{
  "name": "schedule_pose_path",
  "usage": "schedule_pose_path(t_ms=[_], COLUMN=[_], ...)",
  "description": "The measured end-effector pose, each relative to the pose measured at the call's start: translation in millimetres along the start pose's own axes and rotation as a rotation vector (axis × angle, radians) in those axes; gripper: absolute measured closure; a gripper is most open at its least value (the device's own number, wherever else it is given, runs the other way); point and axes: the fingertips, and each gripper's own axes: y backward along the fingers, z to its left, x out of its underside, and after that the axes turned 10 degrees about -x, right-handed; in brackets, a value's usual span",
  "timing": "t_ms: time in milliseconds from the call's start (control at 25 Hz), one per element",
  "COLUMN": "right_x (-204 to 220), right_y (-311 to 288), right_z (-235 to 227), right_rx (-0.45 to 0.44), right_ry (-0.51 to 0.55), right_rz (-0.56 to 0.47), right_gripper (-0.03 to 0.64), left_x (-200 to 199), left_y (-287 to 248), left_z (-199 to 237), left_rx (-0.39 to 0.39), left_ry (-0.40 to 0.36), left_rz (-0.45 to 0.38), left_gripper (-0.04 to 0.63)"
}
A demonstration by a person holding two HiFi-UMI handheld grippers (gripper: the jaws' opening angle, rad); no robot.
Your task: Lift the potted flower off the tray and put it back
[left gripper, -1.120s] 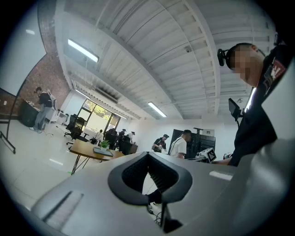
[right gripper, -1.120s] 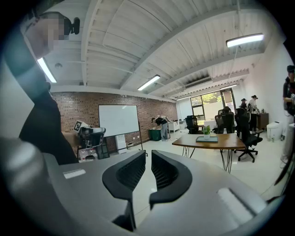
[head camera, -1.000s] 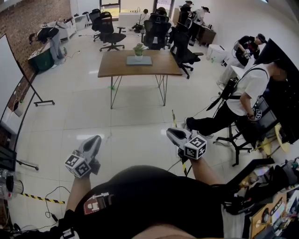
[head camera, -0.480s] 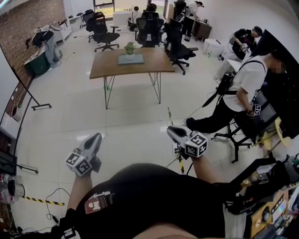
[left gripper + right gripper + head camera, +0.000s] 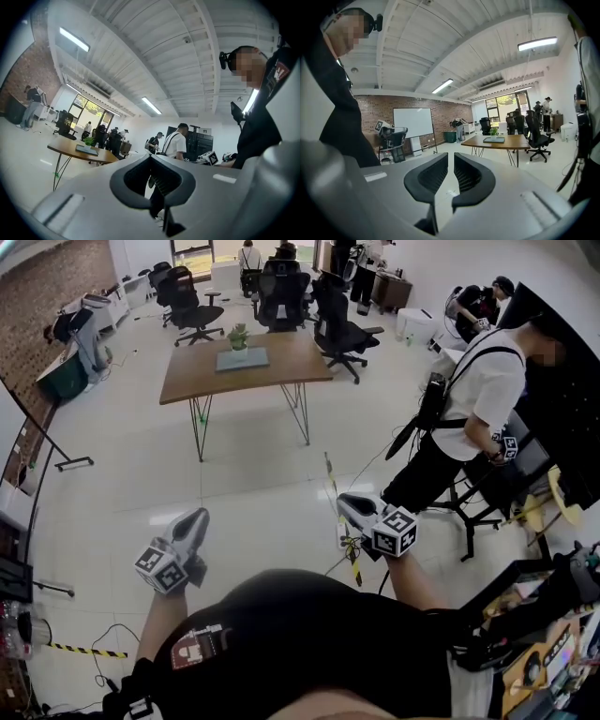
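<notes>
The potted flower stands on a grey tray on a wooden table, far across the floor in the head view. Both grippers are held at waist height, well short of the table. My left gripper points level, its jaws closed together and empty. My right gripper points slightly down, with only a thin slit between its jaws and nothing in it. In the left gripper view the flower and tray show small at the left. In the right gripper view the flower and tray sit on the table.
A person in a white shirt stands at the right beside a stool. Office chairs ring the table's far side. Yellow-black tape and cables lie on the floor ahead. A whiteboard stand is at the left.
The table has drifted left and a little nearer in the head view as the person walks toward it. Both grippers travel along, jaws unchanged.
</notes>
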Motion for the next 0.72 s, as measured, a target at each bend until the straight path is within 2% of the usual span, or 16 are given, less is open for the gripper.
schedule_pose_path(t_ms=[200, 440, 720], right_x=[5, -1, -42], right_y=[-17, -62, -172], right_z=[-11, -24, -42], right_rx=[-0.006, 0.002, 0.04], right_ry=[-0.024, -0.021, -0.008], right_rz=[0.011, 0.032, 0.007], right_gripper=[0.563, 0.563, 0.563], left_x=[2, 2, -34], left_y=[-10, -25, -46], left_z=[21, 66, 173], left_rx=[0.006, 0.012, 0.054], left_ry=[0.011, 0.04, 0.025], left_rz=[-0.017, -0.011, -0.01], left_gripper=[0.595, 0.595, 0.595])
